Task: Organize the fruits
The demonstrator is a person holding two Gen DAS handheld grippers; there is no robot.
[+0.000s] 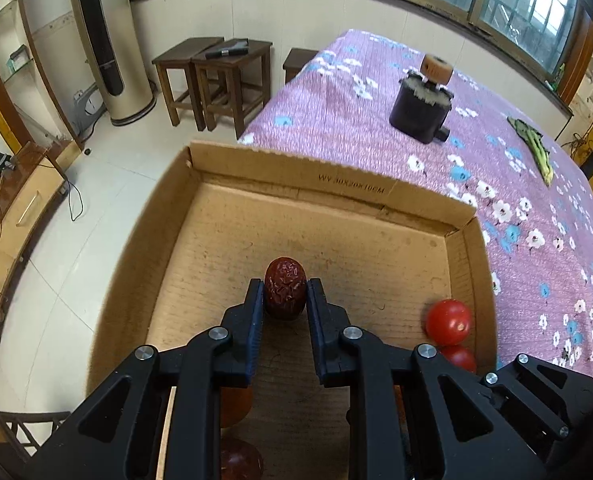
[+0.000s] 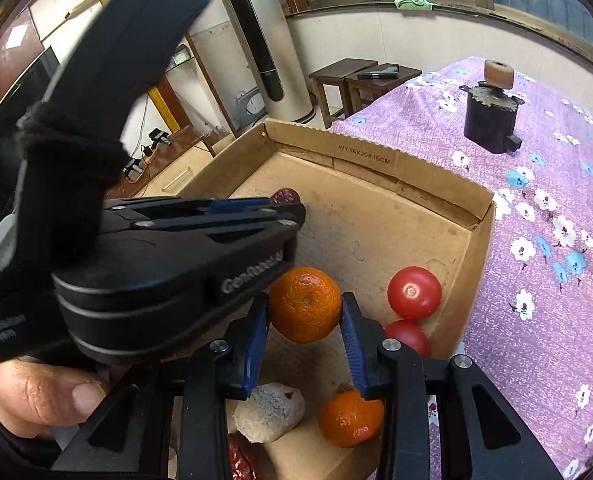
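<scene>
Cardboard box [image 1: 296,168]: left hand-held gripper [image 1: 285,294] clamps a red date [image 1: 285,288]; right hand-held gripper [image 2: 304,318] clamps a tangerine [image 2: 304,304], tomatoes [image 2: 414,292] at 3 o'clock.

A bed [image 1: 536,200] under a purple flowered spread carries the things. A shallow cardboard box [image 1: 376,196] sits at its edge toward 7 o'clock, a dark canister [image 1: 418,110] with a tan roll on top toward 12, and green stalks [image 1: 536,152] toward 2.
</scene>
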